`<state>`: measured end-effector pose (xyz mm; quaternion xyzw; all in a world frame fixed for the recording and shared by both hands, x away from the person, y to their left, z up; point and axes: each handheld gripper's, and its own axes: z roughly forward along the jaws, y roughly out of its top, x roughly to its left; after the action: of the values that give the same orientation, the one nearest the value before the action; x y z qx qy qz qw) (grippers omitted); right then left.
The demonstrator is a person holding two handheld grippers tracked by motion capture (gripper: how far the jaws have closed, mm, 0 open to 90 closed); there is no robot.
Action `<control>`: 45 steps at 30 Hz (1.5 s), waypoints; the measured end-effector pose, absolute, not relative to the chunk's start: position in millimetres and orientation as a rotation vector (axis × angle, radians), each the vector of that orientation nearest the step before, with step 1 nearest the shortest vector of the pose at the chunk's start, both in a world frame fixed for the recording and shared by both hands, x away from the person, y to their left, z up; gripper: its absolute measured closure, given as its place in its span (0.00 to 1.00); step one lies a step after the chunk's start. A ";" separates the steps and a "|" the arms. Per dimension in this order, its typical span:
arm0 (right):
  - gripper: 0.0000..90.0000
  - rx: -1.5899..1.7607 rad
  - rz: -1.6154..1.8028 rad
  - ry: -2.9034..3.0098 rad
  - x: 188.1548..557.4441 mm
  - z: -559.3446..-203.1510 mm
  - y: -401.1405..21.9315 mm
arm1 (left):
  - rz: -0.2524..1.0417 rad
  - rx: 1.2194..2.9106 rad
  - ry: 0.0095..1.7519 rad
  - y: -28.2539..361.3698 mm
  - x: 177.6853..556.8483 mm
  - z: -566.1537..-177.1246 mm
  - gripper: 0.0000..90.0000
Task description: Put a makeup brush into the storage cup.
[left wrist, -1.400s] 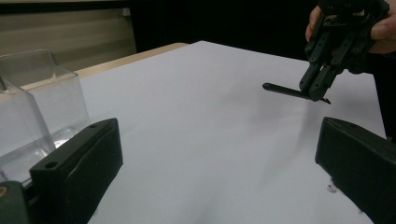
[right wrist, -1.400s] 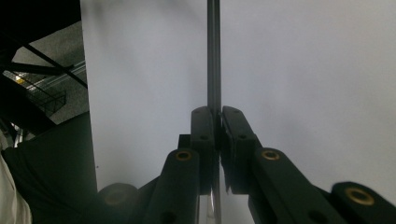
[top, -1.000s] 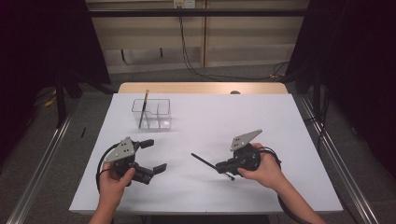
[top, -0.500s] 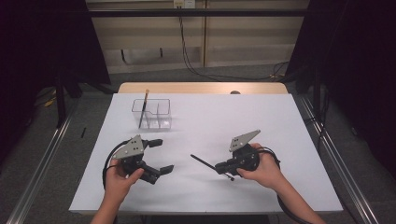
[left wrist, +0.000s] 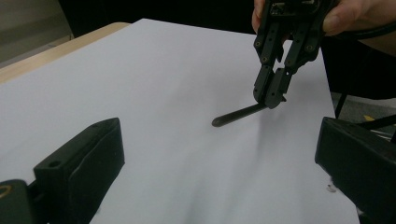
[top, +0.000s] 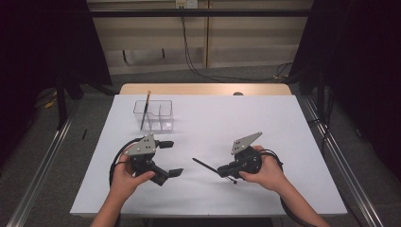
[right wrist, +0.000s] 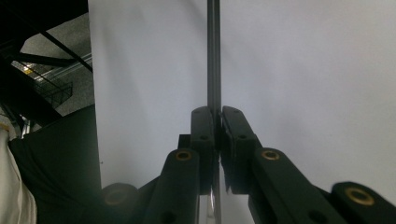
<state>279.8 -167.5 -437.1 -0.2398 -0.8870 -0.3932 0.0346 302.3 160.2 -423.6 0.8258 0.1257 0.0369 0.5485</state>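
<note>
My right gripper [top: 222,170] is shut on a thin black pen [top: 203,164], which sticks out to the left just above the white table sheet [top: 227,118]. In the right gripper view the pads [right wrist: 205,122] clamp the pen's shaft [right wrist: 213,56], which runs straight ahead. My left gripper [top: 172,158] hovers left of the pen tip, open, with nothing between its jaws. In the left gripper view its wide-set jaws frame the pen [left wrist: 236,115] and the right gripper [left wrist: 273,95] beyond.
A clear divided box [top: 163,118] stands at the back left of the sheet with a long brush [top: 145,111] leaning in its left compartment. The wooden table edge [top: 203,89] lies behind. Metal rails [top: 331,146] run along both sides.
My left gripper has moved to the right and slightly up, closer to the pen's tip. The right gripper and pen have stayed still.
</note>
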 end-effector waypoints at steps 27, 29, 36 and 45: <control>0.94 -0.698 -1.145 -2.771 282.9 -431.0 -158.7 | 0.059 2.246 0.214 124.2 308.6 -412.9 0.15; 0.94 -0.698 -1.142 -2.773 283.1 -430.2 -157.9 | 0.052 2.263 0.204 122.7 309.2 -411.8 0.19; 0.94 -0.685 -1.129 -2.784 285.6 -428.5 -155.2 | 0.073 2.340 0.160 116.7 309.0 -406.3 0.34; 0.94 -0.669 -1.113 -2.792 285.8 -427.2 -152.7 | 0.073 2.353 0.118 113.0 308.3 -405.1 0.43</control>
<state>285.8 -152.7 -427.2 -0.2171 -0.9063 -0.3614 0.0309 308.3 113.0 -405.1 0.9224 0.0464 0.0287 0.3824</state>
